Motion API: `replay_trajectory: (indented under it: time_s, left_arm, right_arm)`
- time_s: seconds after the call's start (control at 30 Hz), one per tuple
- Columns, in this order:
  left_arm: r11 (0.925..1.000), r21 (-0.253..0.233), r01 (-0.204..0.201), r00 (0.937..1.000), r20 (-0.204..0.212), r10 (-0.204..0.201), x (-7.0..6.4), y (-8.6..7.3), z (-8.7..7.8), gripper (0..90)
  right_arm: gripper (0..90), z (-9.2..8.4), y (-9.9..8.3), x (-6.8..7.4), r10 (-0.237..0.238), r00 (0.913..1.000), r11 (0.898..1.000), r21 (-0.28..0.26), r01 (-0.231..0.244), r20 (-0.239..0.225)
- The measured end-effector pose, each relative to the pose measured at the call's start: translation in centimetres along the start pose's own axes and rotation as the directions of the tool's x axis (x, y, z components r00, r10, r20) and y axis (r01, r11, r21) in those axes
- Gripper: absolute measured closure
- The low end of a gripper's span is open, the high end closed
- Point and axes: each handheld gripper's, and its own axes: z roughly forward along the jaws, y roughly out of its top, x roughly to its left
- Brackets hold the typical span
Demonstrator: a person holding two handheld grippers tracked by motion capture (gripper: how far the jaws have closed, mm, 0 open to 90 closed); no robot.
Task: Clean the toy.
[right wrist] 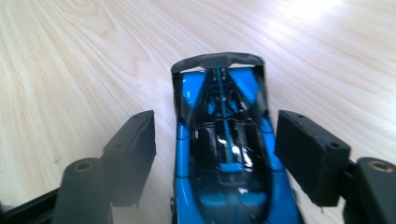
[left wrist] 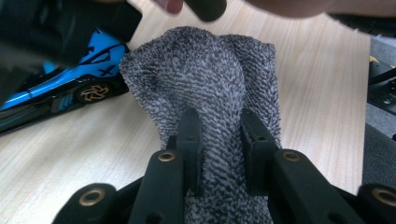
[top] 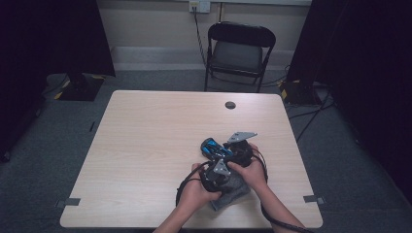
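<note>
The left claw (left wrist: 219, 135) pinches the fuzzy grey cloth (left wrist: 205, 79), likely for wiping. The open right claw (right wrist: 219, 154) has the shiny blue toy car (right wrist: 224, 154) between its jaws, untouched.

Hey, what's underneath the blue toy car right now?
The blue toy car rests on the bare wooden table, between the right gripper and its open fingers. Its body hides whatever lies directly beneath it. The grey sock lies beside it, not under it.

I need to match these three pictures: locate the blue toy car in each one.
High view: blue toy car right of centre on the table, beyond the hands.
Left gripper view: left edge, beside the grey sock.
Right gripper view: bottom centre, between apart jaws.
Shared landmark: pale wooden table.
</note>
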Motion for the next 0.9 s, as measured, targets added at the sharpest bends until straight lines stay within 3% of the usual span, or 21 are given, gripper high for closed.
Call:
replay_trajectory:
  time_s: [0.1,0.23,0.47,0.57,0.73,0.83,0.9]
  left_arm:
    - [0.9999,0.002,-0.011,0.9999,-0.002,0.011,0.0,0.3,0.0,73.0]
    - [0.9999,-0.006,-0.010,0.9999,0.014,0.010,-0.1,0.7,0.4,73.0]
    - [0.9997,0.001,-0.023,0.9994,0.026,0.023,0.1,2.1,1.7,73.0]
    - [0.9995,-0.004,-0.030,0.9992,0.027,0.031,0.2,2.9,2.4,73.0]
    - [0.9993,0.004,-0.036,0.9993,0.014,0.036,0.8,4.9,3.8,72.9]
    - [0.9998,0.010,-0.020,0.9998,0.003,0.019,1.2,6.0,5.0,72.8]
    - [0.9996,0.016,-0.025,0.9993,-0.028,0.025,1.6,6.7,5.8,72.8]
  right_arm:
    - [27.8,-1.1,-0.1,-0.5,-0.006,0.9999,1.000,0.009,0.006,0.013]
    - [28.0,-3.1,-1.0,-1.3,-0.034,0.9968,0.999,0.022,0.033,0.072]
    - [27.9,-6.9,-4.0,-2.7,-0.001,0.9906,1.000,0.012,-0.001,0.136]
    - [28.2,-8.5,-5.3,-3.3,0.052,0.9858,0.999,0.000,-0.053,0.160]
    - [29.6,-10.8,-6.7,-3.8,0.084,0.9766,0.996,-0.011,-0.084,0.198]
    - [29.8,-12.1,-7.5,-3.9,0.102,0.9702,0.995,-0.033,-0.097,0.220]
    - [29.6,-12.6,-7.8,-3.9,0.115,0.9693,0.993,-0.046,-0.107,0.217]
